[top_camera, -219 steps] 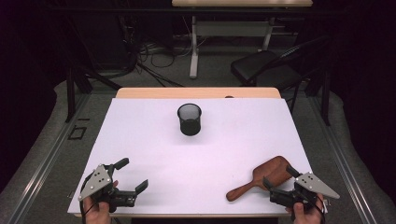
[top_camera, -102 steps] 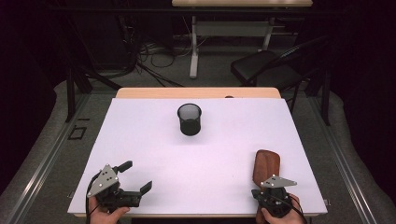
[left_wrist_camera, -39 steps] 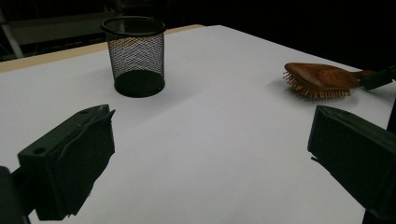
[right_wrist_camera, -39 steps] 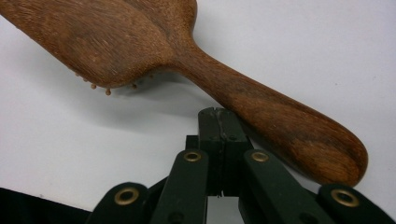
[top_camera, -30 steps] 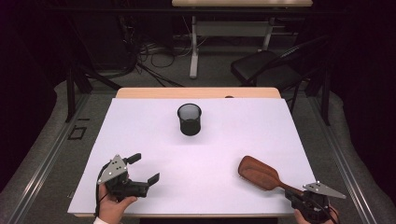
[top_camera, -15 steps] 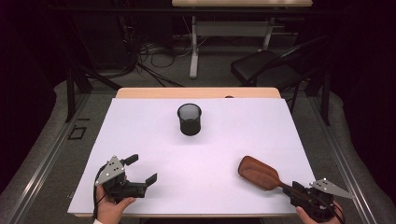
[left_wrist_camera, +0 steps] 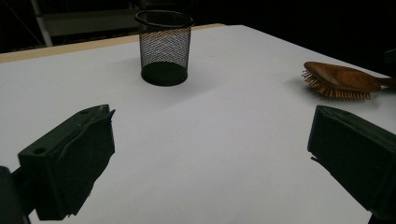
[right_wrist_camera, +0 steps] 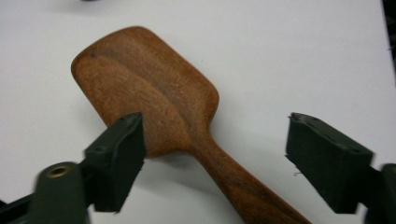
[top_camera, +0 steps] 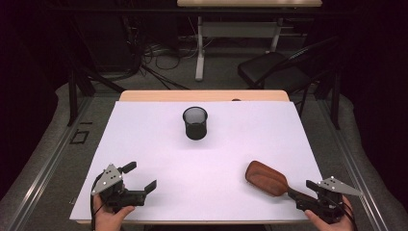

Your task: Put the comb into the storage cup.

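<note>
brush (top_camera: 267,178) lying bristles down near desk's right front corner, released. right gripper (top_camera: 313,194) jaws just opening, handle between, untouched. left gripper (top_camera: 142,179) wide, empty. cup (top_camera: 195,123) mid-desk, likely next.

Mesh cup (top_camera: 195,123) alone interrupts the table (top_camera: 144,134) — hairbrush (top_camera: 266,178) aside.

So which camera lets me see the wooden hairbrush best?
The right gripper view: the hairbrush lies close up, its smooth wooden back and handle between that gripper's open jaws, which have just been opening. The left gripper view shows it far off, side on, bristles down on the table. The high view shows it small at the right.
</note>
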`<state>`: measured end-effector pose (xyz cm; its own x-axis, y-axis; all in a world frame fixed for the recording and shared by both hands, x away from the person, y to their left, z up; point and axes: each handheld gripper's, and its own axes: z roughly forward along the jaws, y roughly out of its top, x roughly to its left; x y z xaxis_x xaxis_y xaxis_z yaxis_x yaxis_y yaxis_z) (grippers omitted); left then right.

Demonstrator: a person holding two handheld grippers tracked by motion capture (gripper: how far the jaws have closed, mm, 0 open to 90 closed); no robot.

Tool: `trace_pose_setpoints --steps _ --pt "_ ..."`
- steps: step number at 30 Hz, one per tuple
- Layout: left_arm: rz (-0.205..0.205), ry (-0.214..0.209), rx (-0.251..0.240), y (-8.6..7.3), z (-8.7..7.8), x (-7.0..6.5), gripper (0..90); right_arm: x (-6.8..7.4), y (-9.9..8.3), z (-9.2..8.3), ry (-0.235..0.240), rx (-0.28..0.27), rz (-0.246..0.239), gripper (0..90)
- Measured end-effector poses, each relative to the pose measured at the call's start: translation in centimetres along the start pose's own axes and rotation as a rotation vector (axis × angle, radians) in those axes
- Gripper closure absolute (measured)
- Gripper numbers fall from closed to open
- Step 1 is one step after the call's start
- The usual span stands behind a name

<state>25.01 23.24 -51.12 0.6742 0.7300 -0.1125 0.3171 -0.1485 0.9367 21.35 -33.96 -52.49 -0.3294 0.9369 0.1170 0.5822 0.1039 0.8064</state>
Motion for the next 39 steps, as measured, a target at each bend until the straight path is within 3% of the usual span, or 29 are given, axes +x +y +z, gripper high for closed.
trace_pose_setpoints --steps 4,5,8,9,10,16,22,26,33,39 --pt "-0.001 0.005 0.011 0.0 -0.1 0.0 0.6 0.2 0.2 0.3 0.026 0.027 -0.019 13.7" --pt "-0.005 0.006 0.011 0.0 -0.1 0.0 0.5 0.3 0.4 0.5 0.050 0.022 -0.026 6.1" --pt "-0.014 0.005 0.013 -0.1 -0.1 0.1 0.5 0.5 0.8 0.7 0.092 0.058 -0.058 0.1" --pt "-0.014 0.006 0.013 -0.1 -0.1 0.1 0.5 0.5 0.8 0.7 0.092 0.058 -0.058 0.1" --pt "-0.015 0.006 0.016 0.0 0.0 0.1 0.4 0.5 1.1 0.8 0.093 0.095 -0.081 0.0" --pt "-0.009 0.008 0.018 0.2 0.1 -0.1 0.3 0.1 1.7 0.9 0.115 0.082 -0.079 0.0" --pt "0.000 0.014 0.031 0.4 0.3 0.0 0.4 0.1 2.5 0.5 0.107 0.080 -0.131 0.0" --pt "0.001 0.016 0.036 0.4 0.3 0.0 0.3 0.1 2.9 0.5 0.101 0.070 -0.136 0.0" --pt "0.002 0.023 0.022 0.3 -0.3 -0.2 0.4 0.3 3.7 0.6 0.091 0.105 -0.189 0.0" --pt "0.009 0.023 0.029 0.1 -0.4 -0.2 0.4 0.7 4.4 1.1 0.089 0.181 -0.286 0.0"
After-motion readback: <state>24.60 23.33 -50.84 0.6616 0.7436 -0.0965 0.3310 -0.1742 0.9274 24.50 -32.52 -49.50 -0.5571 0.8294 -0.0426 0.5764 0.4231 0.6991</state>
